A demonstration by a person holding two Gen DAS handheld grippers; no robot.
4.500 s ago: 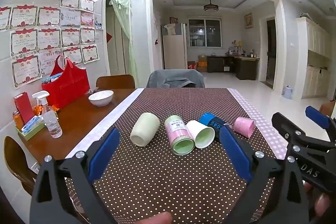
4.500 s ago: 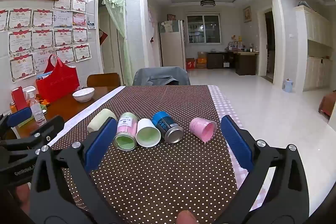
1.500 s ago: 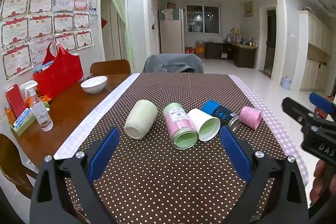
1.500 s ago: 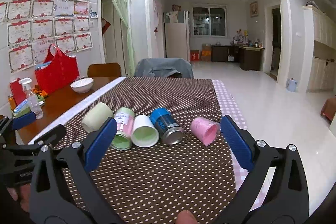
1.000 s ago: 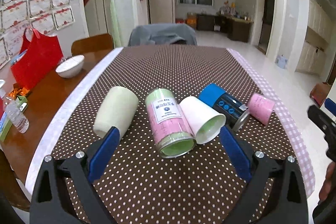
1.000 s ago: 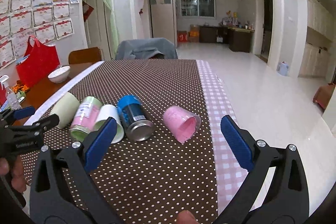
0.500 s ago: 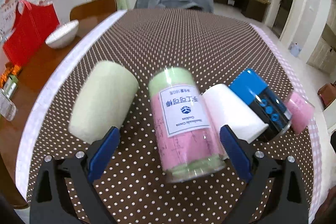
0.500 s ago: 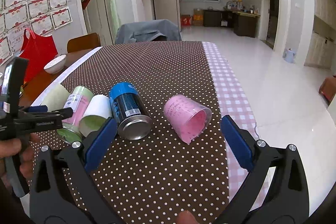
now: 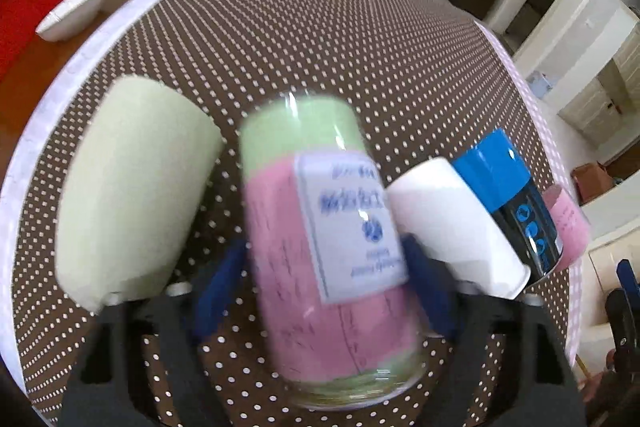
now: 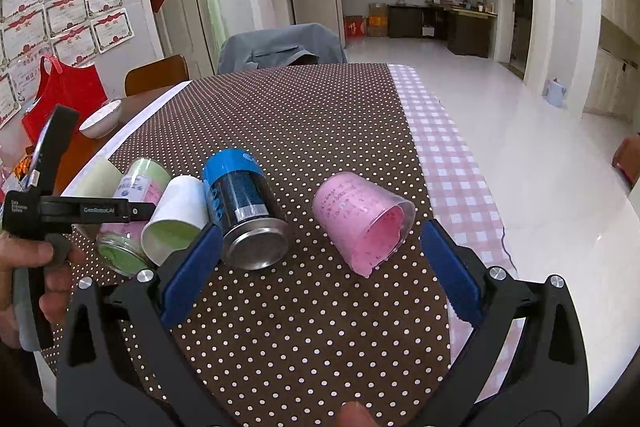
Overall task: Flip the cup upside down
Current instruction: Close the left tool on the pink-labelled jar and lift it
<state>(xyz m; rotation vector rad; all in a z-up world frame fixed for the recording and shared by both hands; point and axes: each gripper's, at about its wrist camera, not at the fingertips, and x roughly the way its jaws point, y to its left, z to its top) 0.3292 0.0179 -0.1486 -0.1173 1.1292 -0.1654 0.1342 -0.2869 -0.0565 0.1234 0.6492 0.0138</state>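
Note:
Several cups lie on their sides in a row on the brown dotted tablecloth (image 9: 320, 39). My left gripper (image 9: 324, 299) is shut on the pink-and-green labelled cup (image 9: 332, 239), its blue pads (image 9: 218, 287) pressing both sides; the view is blurred. In the right wrist view this cup (image 10: 132, 211) sits under the left gripper's body (image 10: 80, 207). My right gripper (image 10: 316, 267) is open and empty, just short of the pink cup (image 10: 360, 223), whose mouth faces me.
A pale green cup (image 9: 132, 183), a white cup (image 9: 452, 223) and a blue-capped can (image 9: 516, 203) lie beside the held cup. A white bowl (image 10: 100, 123) and red bag (image 10: 64, 95) stand on the wooden table at left. The checked cloth edge (image 10: 448, 163) is at right.
My left gripper has moved forward and closed on the pink-and-green cup. My right gripper has moved slightly closer to the pink cup, still open.

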